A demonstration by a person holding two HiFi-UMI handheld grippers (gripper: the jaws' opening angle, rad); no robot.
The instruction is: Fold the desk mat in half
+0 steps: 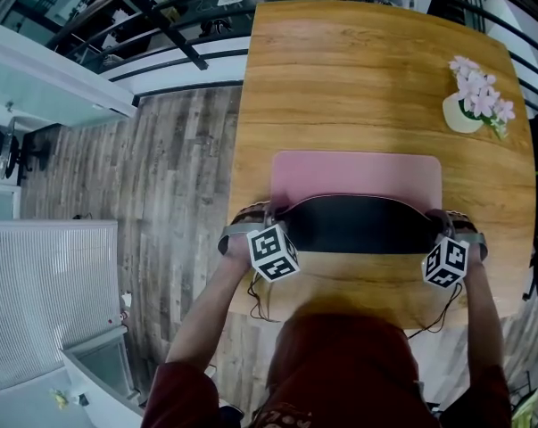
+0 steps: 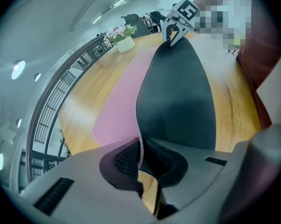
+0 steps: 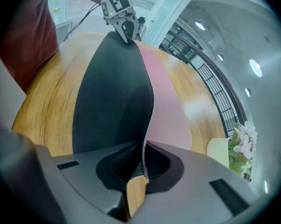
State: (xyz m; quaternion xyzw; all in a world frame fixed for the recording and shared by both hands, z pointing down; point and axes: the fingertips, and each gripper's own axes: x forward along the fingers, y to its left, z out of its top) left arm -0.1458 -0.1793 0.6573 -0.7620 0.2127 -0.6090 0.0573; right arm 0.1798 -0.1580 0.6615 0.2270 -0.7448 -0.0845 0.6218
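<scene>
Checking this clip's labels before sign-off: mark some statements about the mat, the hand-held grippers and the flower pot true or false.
1. The left hand-held gripper is shut on the desk mat. True.
2. The right hand-held gripper is open and empty. False: it is shut on the mat's edge too.
3. The lifted part shows the mat's black underside. True.
4. The flower pot stands on the mat. False: it stands on the bare table, apart from the mat.
5. The mat lies folded flat. False: its near part is held up.

On the desk mat (image 1: 358, 224), the raised black underside hides the pink top's near part.
</scene>
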